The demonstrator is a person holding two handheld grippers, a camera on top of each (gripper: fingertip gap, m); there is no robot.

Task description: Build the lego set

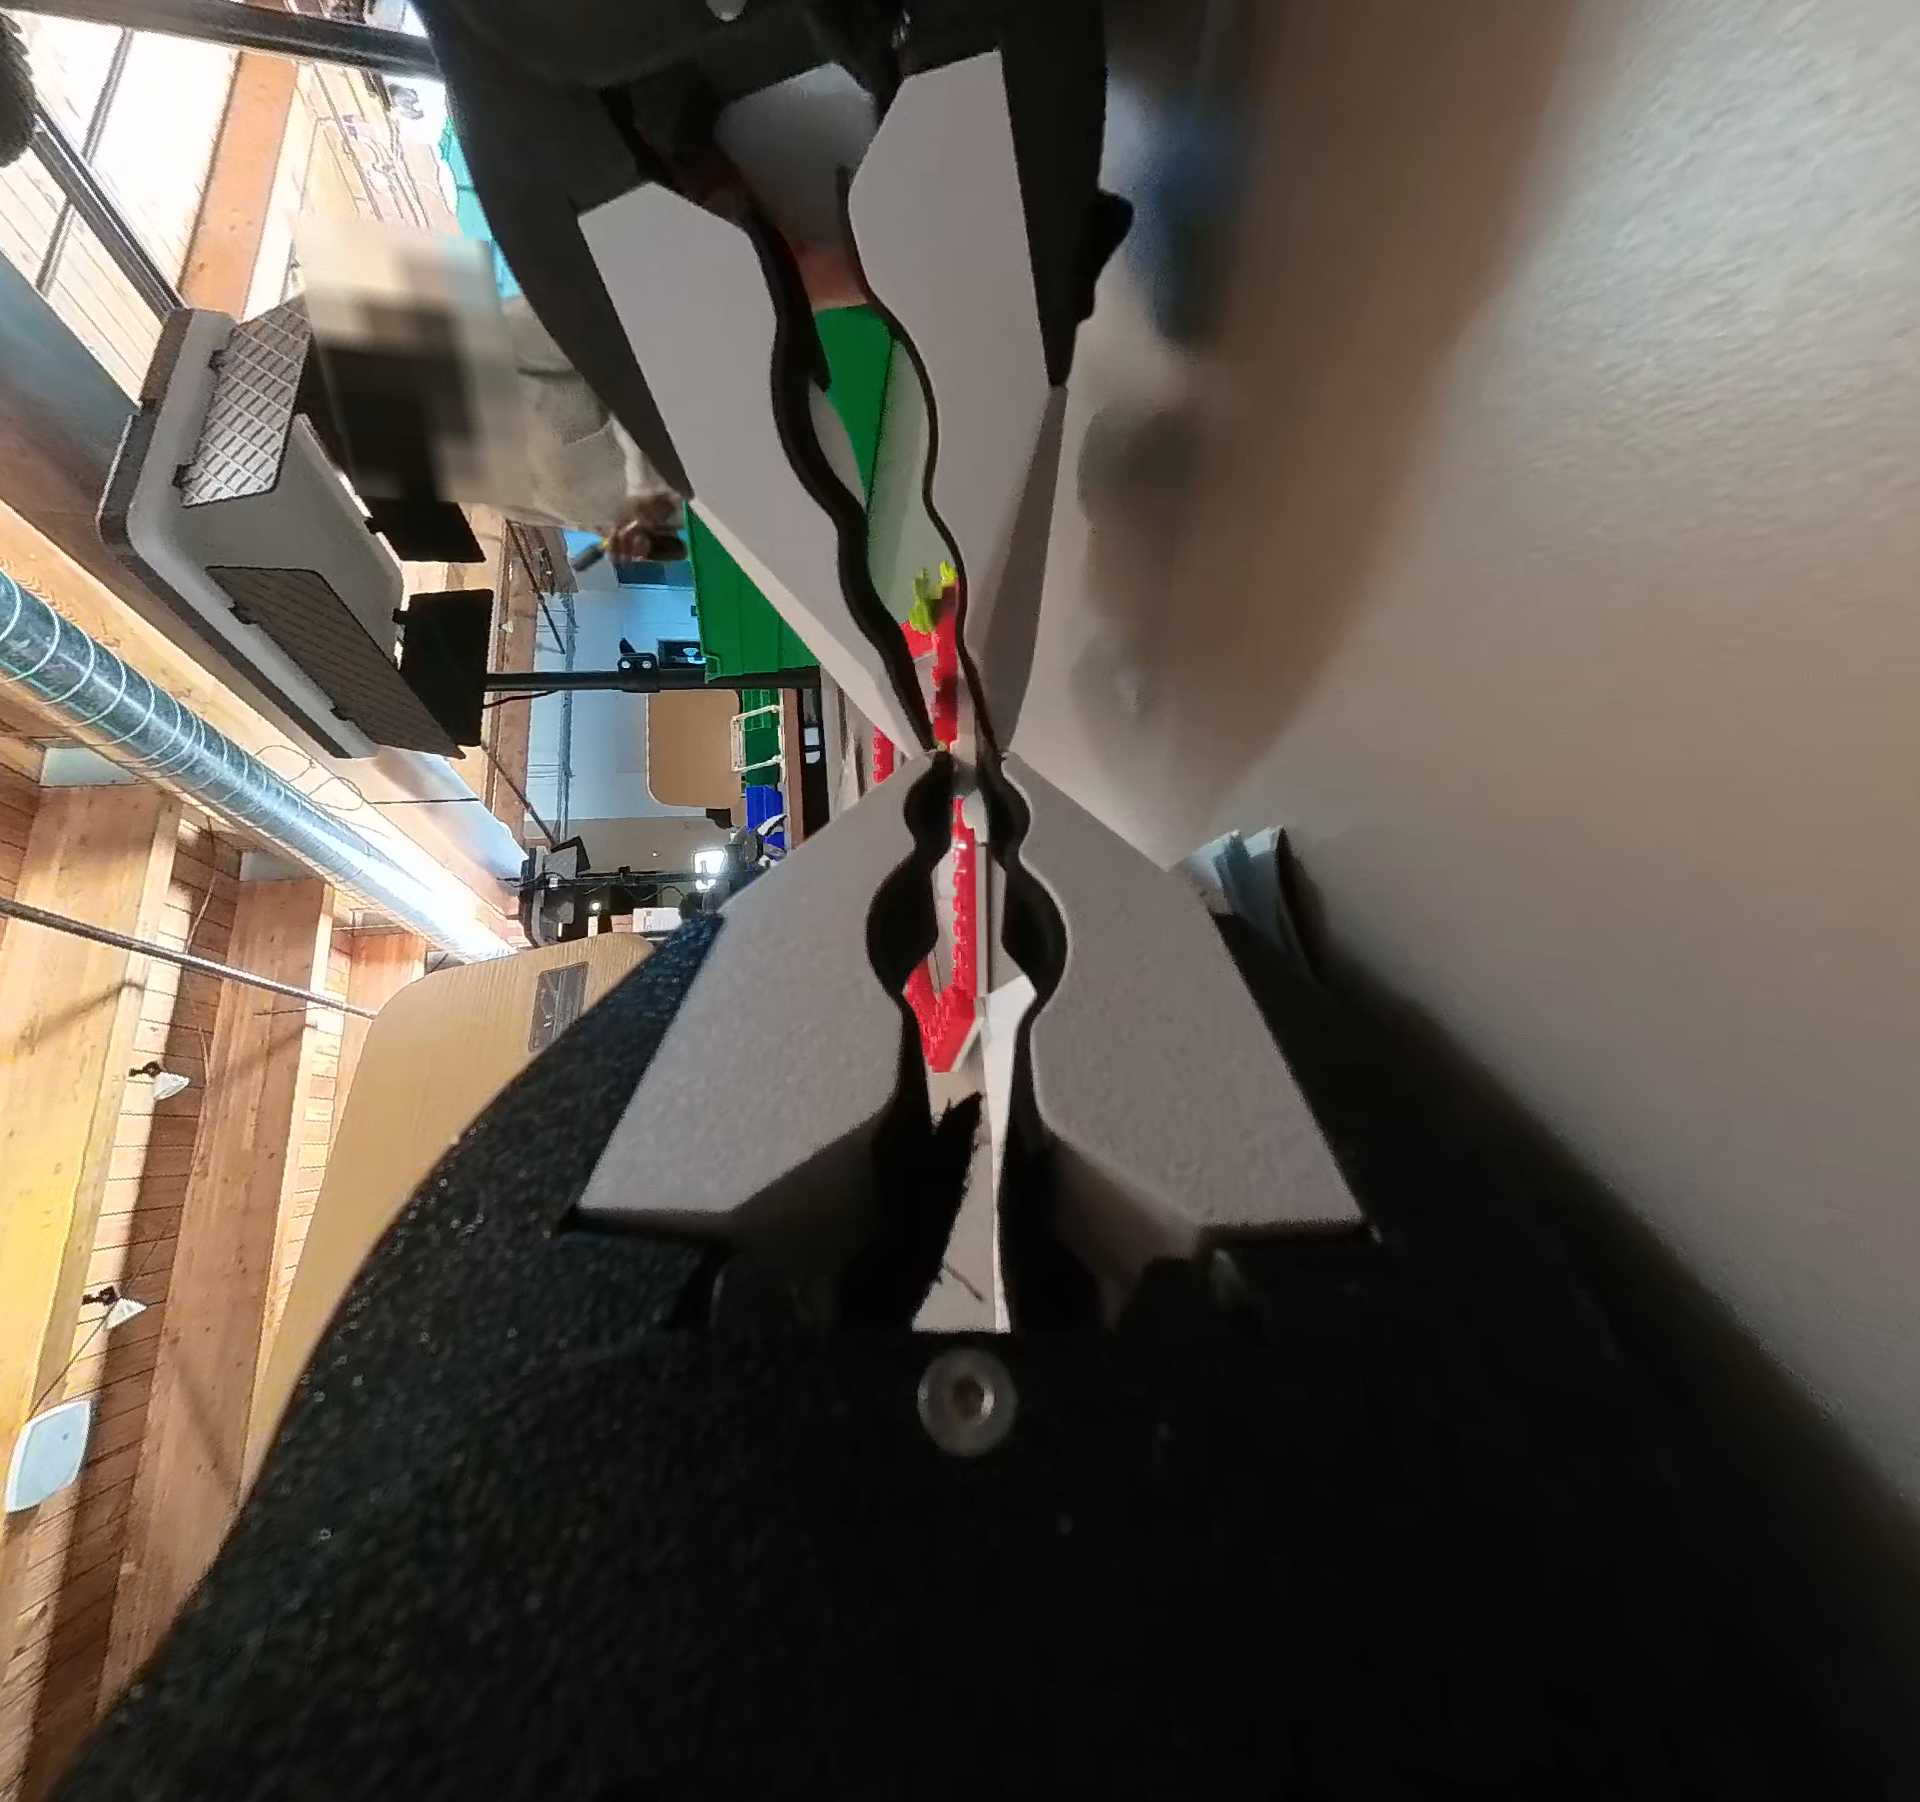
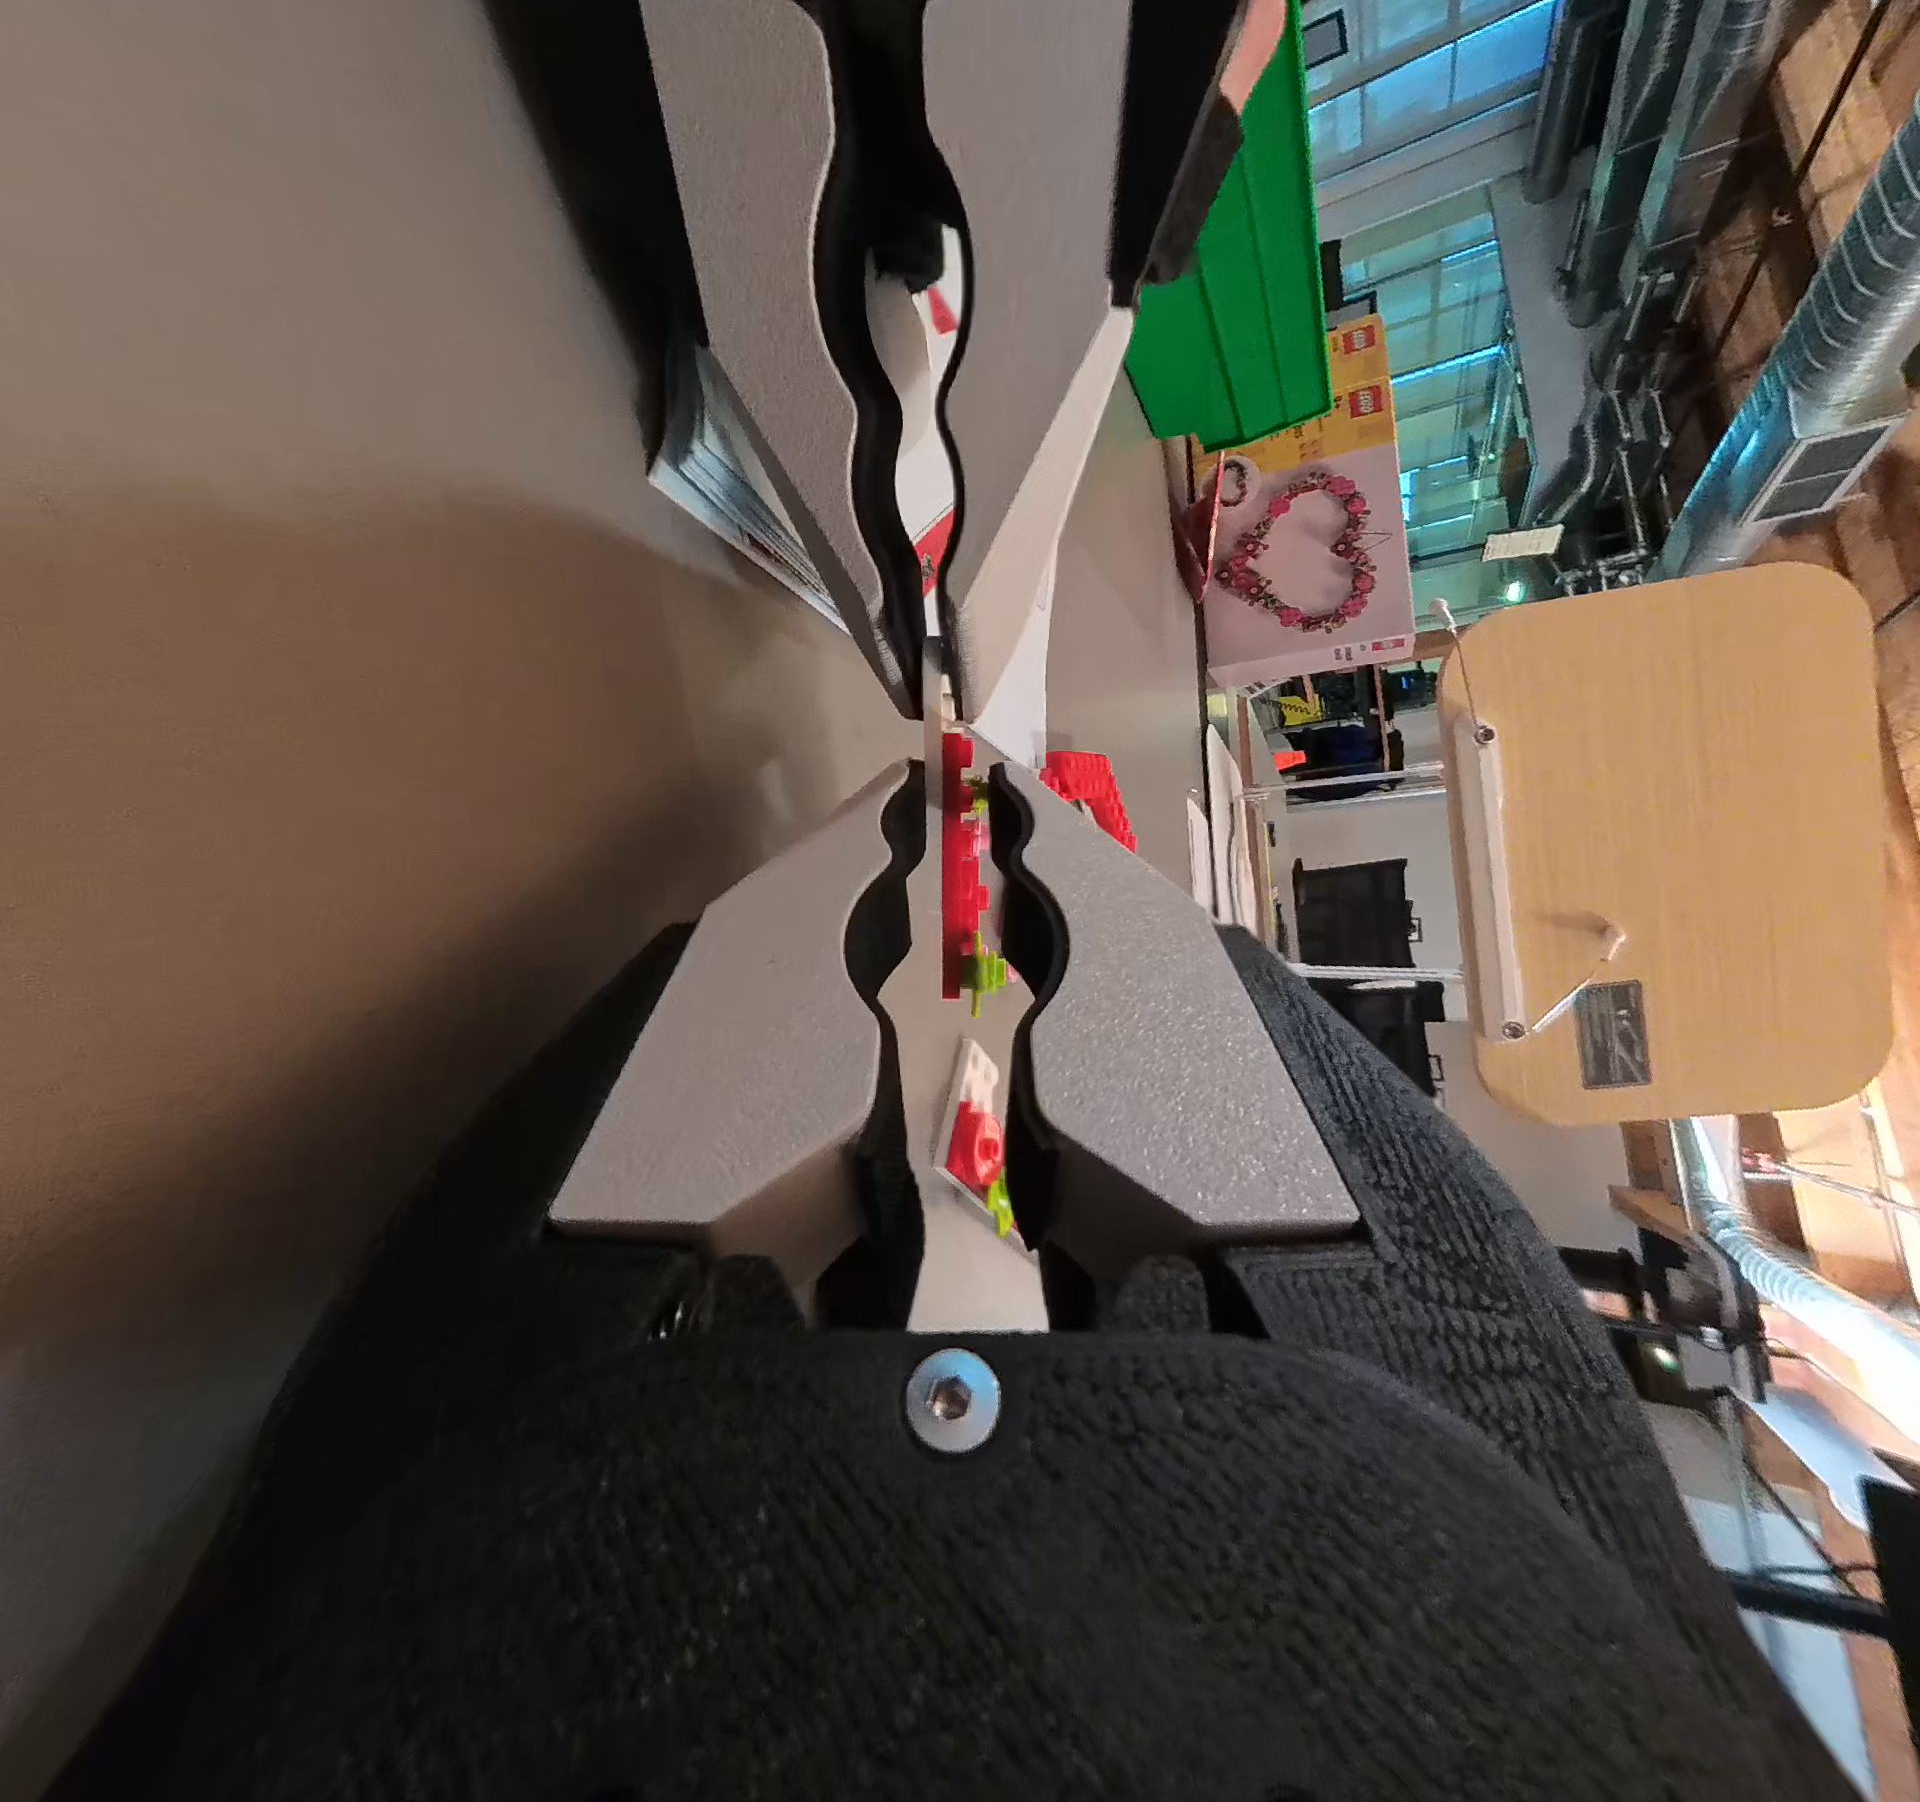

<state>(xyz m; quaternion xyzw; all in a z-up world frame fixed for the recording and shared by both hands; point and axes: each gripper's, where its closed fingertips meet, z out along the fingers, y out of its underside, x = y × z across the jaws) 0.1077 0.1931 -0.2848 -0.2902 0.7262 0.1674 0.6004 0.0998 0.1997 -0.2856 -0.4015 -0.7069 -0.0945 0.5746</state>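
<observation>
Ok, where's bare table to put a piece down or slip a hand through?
The table is bare on the grippers' side away from the green bin. Crowded: the red build and small loose piece show between the fingers of the right gripper, the booklet lies by the left gripper; bin and box beyond.

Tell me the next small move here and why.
Probably ease the right gripper forward a touch to press the red brick strip toward the left gripper. The two meet tip to tip, the strip with its green leaves sits in the right one's narrow gap, and its far end reaches the left tips. Whether either jaw clamps is unclear.
</observation>
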